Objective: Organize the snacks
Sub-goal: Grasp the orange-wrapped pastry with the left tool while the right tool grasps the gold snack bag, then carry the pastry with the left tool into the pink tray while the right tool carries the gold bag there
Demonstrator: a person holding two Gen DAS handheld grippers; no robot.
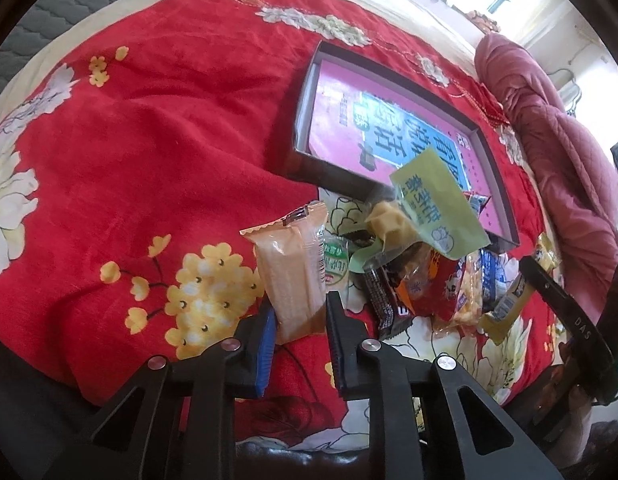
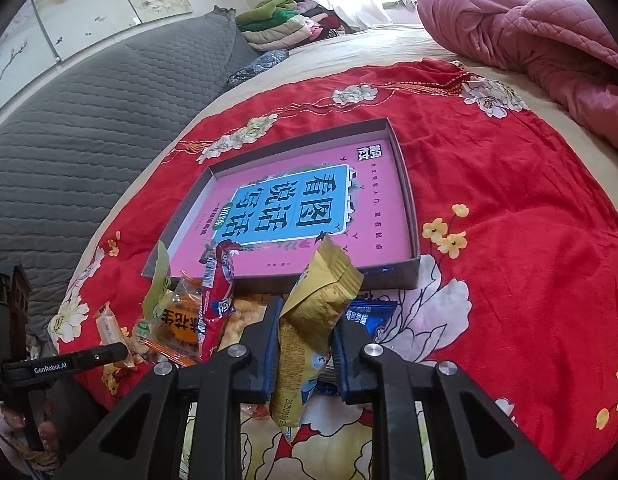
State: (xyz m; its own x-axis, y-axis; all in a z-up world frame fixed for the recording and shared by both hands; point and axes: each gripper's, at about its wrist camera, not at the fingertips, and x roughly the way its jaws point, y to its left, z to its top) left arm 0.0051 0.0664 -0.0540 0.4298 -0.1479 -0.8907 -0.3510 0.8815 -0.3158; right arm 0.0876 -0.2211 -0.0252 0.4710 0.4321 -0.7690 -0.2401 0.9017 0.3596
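My left gripper (image 1: 299, 312) is shut on a pale orange wafer packet (image 1: 293, 268), held upright above the red cloth. My right gripper (image 2: 305, 320) is shut on a gold snack packet (image 2: 313, 320), held upright just before the box. A shallow box (image 2: 409, 216) with a pink and blue printed bottom lies open on the cloth; it also shows in the left wrist view (image 1: 305, 120). A pile of snack packets (image 1: 429, 276) lies by the box's near edge, with a green packet (image 1: 437, 204) on top. The same pile (image 2: 193, 316) shows left of my right gripper.
A red floral cloth (image 1: 149, 140) covers the bed. A pink quilt (image 2: 541, 48) is bunched at the far right. A grey padded headboard (image 2: 77, 128) runs along the left. Folded clothes (image 2: 285, 20) are stacked at the far end.
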